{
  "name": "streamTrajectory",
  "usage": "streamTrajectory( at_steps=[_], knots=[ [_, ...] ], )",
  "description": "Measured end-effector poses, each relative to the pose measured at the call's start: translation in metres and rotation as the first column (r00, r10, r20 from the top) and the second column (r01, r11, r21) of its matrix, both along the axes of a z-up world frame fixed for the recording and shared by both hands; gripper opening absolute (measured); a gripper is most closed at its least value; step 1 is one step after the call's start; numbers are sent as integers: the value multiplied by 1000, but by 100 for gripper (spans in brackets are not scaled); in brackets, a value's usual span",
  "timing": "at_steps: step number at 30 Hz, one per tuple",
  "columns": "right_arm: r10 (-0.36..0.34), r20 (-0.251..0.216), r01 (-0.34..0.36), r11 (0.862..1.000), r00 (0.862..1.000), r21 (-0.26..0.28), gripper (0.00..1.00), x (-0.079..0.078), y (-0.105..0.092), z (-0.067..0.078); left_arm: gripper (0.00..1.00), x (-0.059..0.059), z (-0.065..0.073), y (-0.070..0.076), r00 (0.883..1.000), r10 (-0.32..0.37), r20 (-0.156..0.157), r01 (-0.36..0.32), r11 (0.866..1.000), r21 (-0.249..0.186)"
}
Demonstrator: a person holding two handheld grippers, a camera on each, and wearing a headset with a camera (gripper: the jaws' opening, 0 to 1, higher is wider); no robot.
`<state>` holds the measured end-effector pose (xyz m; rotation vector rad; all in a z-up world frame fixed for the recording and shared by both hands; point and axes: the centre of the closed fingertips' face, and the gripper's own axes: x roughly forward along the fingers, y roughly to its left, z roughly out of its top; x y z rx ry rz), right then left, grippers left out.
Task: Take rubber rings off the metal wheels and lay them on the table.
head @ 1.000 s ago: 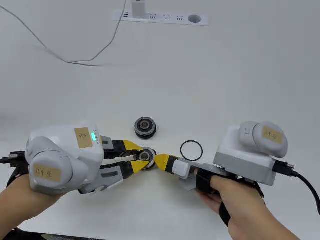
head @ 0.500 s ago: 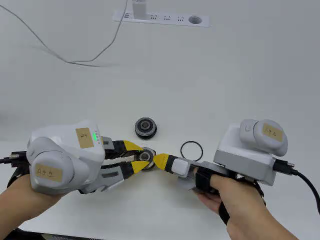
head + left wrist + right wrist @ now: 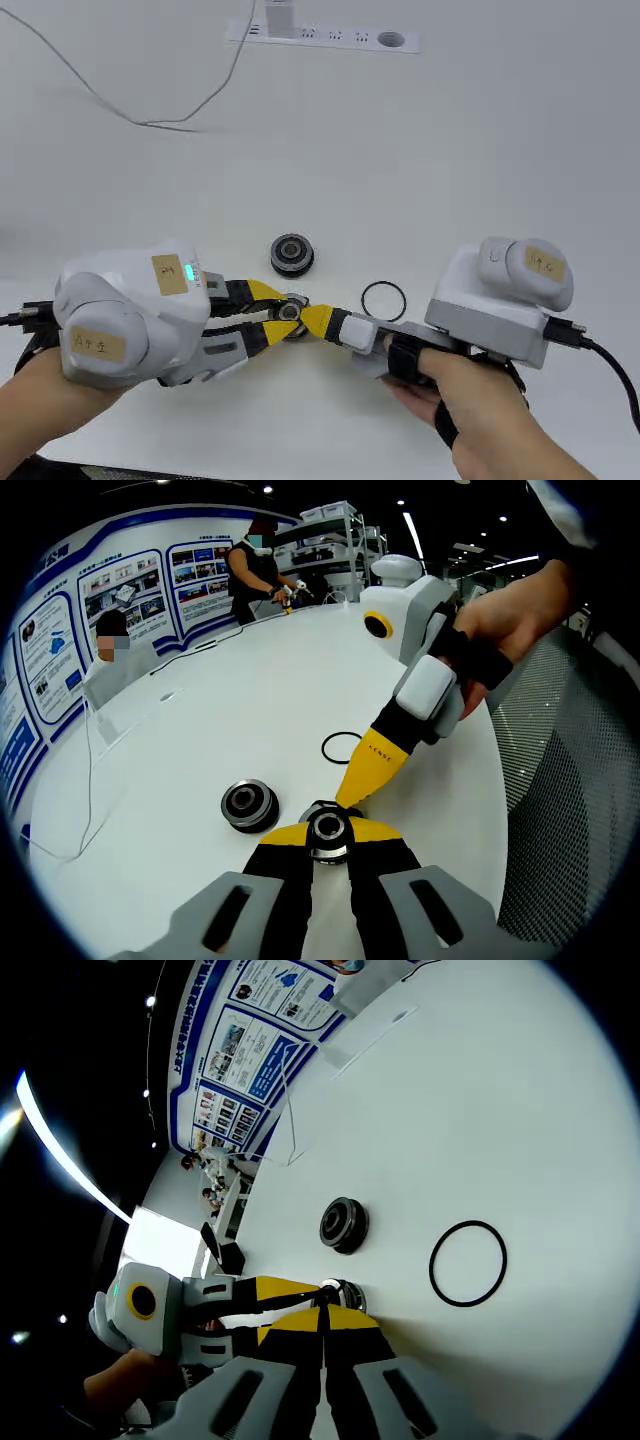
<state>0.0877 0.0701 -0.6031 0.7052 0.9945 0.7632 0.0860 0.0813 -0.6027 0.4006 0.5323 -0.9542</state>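
The left gripper (image 3: 280, 311) is clenched on 1 metal wheel (image 3: 328, 830), held close to the front edge of the worktop (image 3: 450, 150). The right gripper (image 3: 314, 320) has both yellow jaws pressed together, their tip touching that wheel's rim; whether they nip its rubber I cannot tell. A second wheel (image 3: 291, 254) lies just behind, farther from the edge. 1 loose rubber ring (image 3: 383, 300) lies flat to the right, apart from both wheels

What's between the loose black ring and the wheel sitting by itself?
Nothing: the head view shows just bare table between the ring and the wheel.
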Motion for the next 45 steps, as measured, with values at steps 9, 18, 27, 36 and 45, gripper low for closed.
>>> streamTrajectory(
  at_steps=[9,18,27,36,45],
  knots=[
    [22,17,-22,1000,1000,13,0,-2,5,5,13,0,0,0,1000,2,1,-2,1000,0],
    [51,35,-52,998,998,22,0,-5,6,8,13,-1,0,0,1000,-1,5,1,1000,1],
    [64,44,-65,997,997,28,0,-8,7,11,13,-1,1,0,1000,1,8,-1,1000,-3],
    [78,69,-80,996,995,35,1,-10,7,15,13,0,1,1,1000,3,22,-3,1000,14],
    [58,52,-59,998,997,27,1,-7,5,13,14,1,1,1,1000,10,12,-10,1000,22]
  ],
)
